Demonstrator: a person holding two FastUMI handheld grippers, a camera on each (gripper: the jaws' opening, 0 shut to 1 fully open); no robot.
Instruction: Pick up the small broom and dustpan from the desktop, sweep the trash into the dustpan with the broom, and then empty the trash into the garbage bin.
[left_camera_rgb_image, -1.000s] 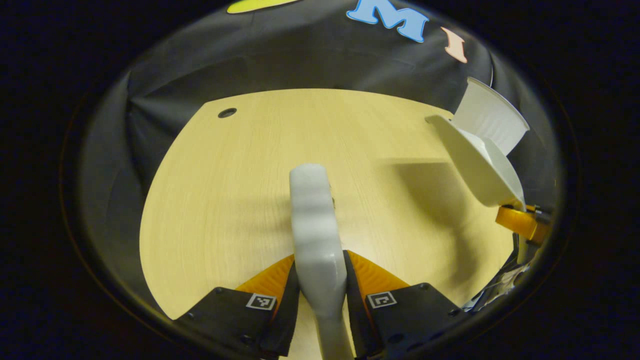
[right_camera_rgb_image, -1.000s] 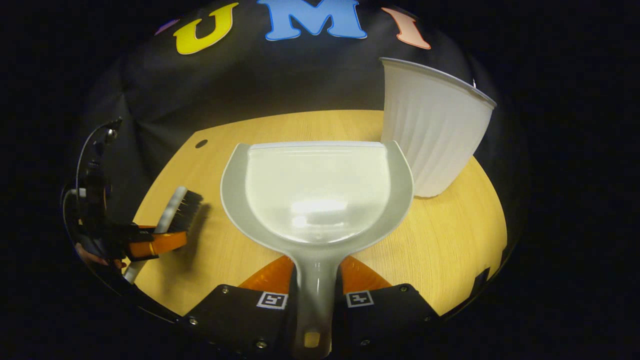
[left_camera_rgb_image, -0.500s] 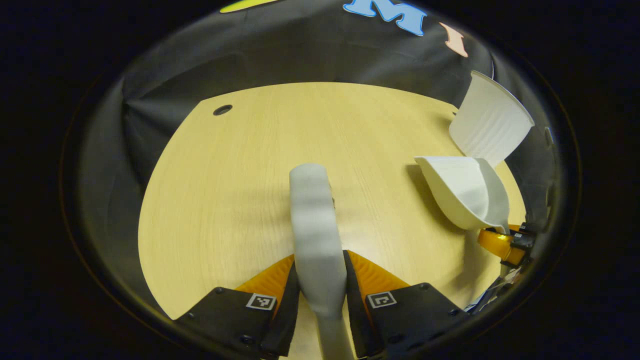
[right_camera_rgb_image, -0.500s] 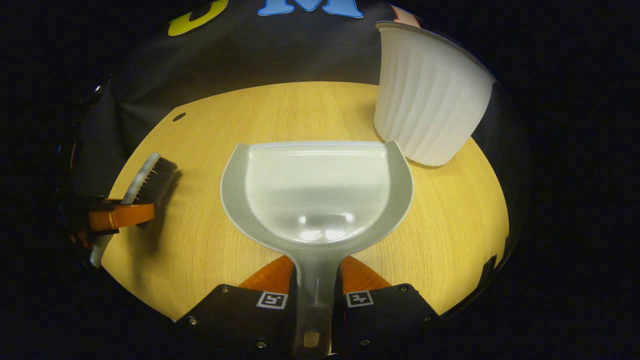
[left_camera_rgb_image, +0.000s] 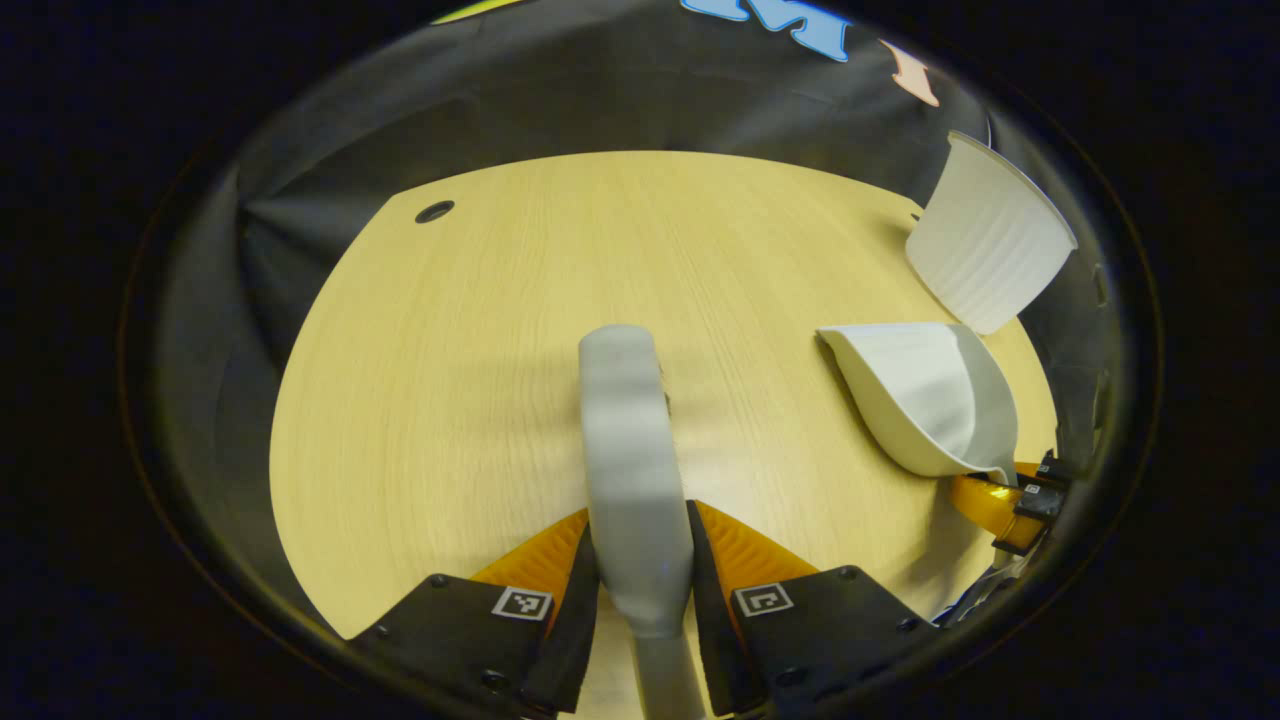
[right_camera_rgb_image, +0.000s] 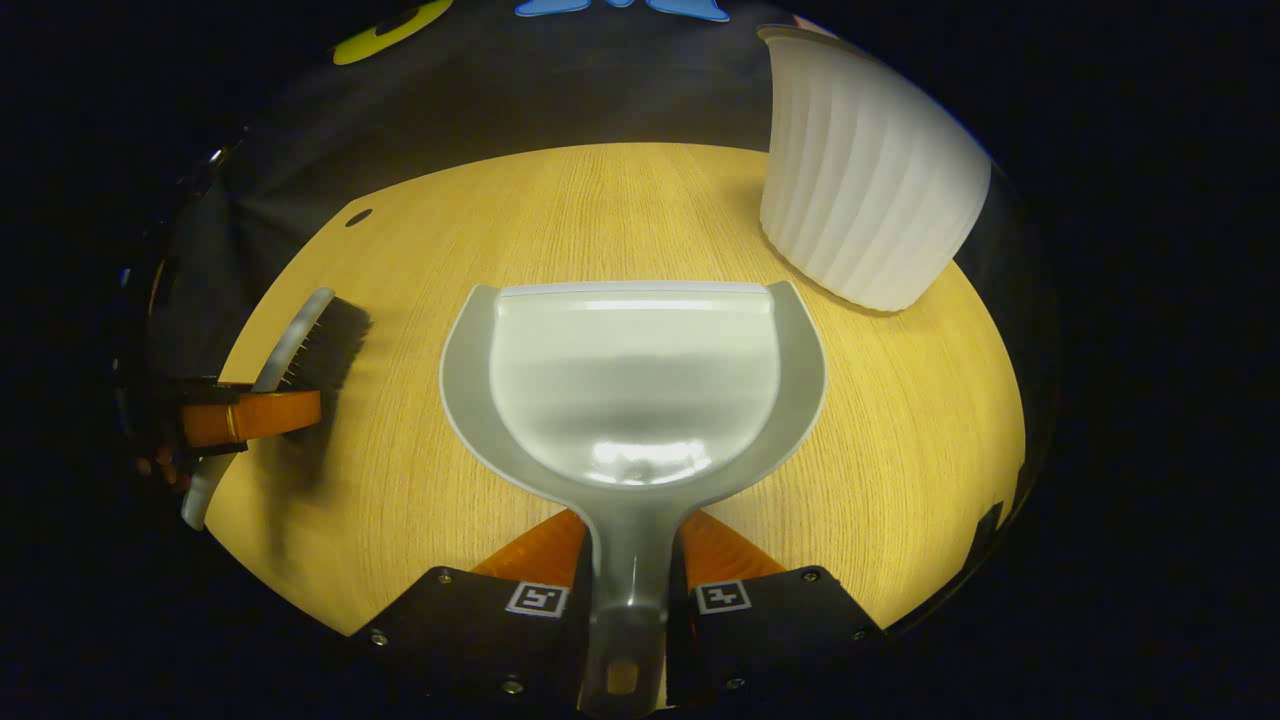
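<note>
In the left gripper view my left gripper (left_camera_rgb_image: 640, 545) is shut on the grey handle of the small broom (left_camera_rgb_image: 625, 430), which points forward over the wooden desktop (left_camera_rgb_image: 480, 330). In the right gripper view my right gripper (right_camera_rgb_image: 630, 545) is shut on the handle of the pale grey dustpan (right_camera_rgb_image: 635, 385), whose tray is empty and lies low over the desk. The dustpan (left_camera_rgb_image: 925, 395) also shows at the right of the left gripper view, held by the right gripper (left_camera_rgb_image: 1000, 500). The broom (right_camera_rgb_image: 305, 345), with its dark bristles, sits at the left of the right gripper view in the left gripper (right_camera_rgb_image: 250, 415).
A white ribbed garbage bin (right_camera_rgb_image: 865, 170) stands at the desk's far right, just beyond the dustpan; it appears again in the left gripper view (left_camera_rgb_image: 990, 240). A small round hole (left_camera_rgb_image: 434, 211) marks the desk's far left corner. Black cloth walls the booth.
The dustpan has come down from a raised tilt beside the bin to sit low over the desk. The broom has dropped slightly closer to the desk.
</note>
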